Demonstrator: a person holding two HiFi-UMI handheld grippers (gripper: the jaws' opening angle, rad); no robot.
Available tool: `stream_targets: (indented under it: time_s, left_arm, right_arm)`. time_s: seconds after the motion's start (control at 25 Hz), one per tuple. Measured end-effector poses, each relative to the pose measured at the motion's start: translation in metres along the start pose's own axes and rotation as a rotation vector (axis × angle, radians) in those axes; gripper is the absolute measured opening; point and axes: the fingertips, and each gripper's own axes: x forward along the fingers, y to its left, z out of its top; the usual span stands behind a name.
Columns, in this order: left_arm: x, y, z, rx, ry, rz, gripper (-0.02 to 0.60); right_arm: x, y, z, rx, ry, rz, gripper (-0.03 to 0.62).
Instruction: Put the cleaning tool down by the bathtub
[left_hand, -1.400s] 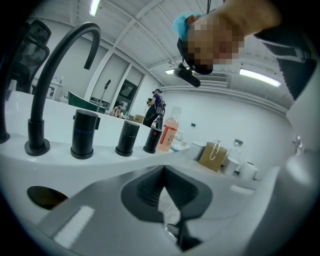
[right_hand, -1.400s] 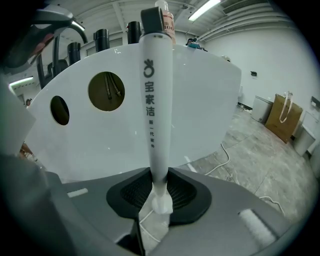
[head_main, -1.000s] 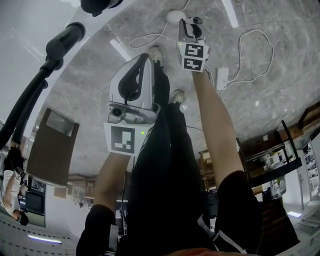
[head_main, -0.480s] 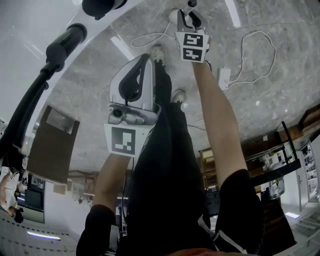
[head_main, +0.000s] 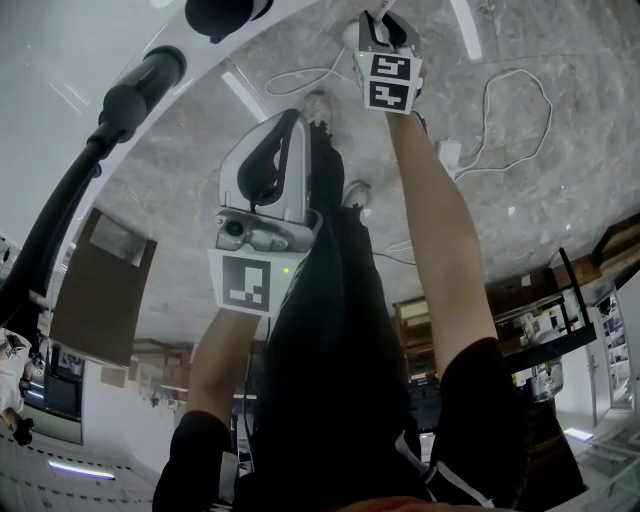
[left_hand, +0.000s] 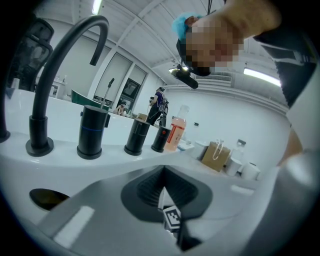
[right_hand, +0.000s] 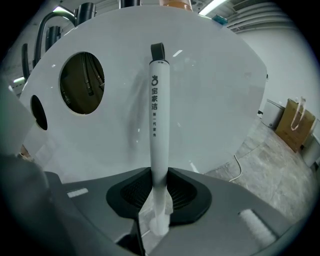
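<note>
Cleaning tool (right_hand: 159, 115), one (in fingers (right_hand: 125, 192) of right gripper (right_hand: 160, 190)), near one bathtub (right_hand: 220, 95)

Staged bathroom corner set up inside large hall, lab or showroom type. Evidence recorded: white glossy bathtub (right_hand: 210, 100) fitted with tall black curved tap (left_hand: 55, 65) and black cylindrical knobs (left_hand: 92, 131); hoses seen through round opening (right_hand: 81, 82) in tub shell; grey marble-pattern floor (head_main: 560, 170) crossed by loose white cable (head_main: 500, 120); dark open shelving racks (head_main: 560, 320); brown paper bag (left_hand: 216, 156); long ceiling strip light (left_hand: 262, 77).
</note>
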Motion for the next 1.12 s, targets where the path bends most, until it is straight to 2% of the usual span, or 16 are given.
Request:
stream_targets:
  time_s: [0.88, 1.12]
  left_arm:
    - [0.004, 0.013, 0.001, -0.026, -0.006, 0.029, 0.009]
    - [0.003, 0.012, -0.001, -0.027, 0.000, 0.023, 0.009]
  right_arm:
    - [0.013, 0.001, 0.008, -0.005, -0.002, 0.005, 0.094]
    - [0.012, 0.001, 0.009, 0.022, -0.015, 0.011, 0.095]
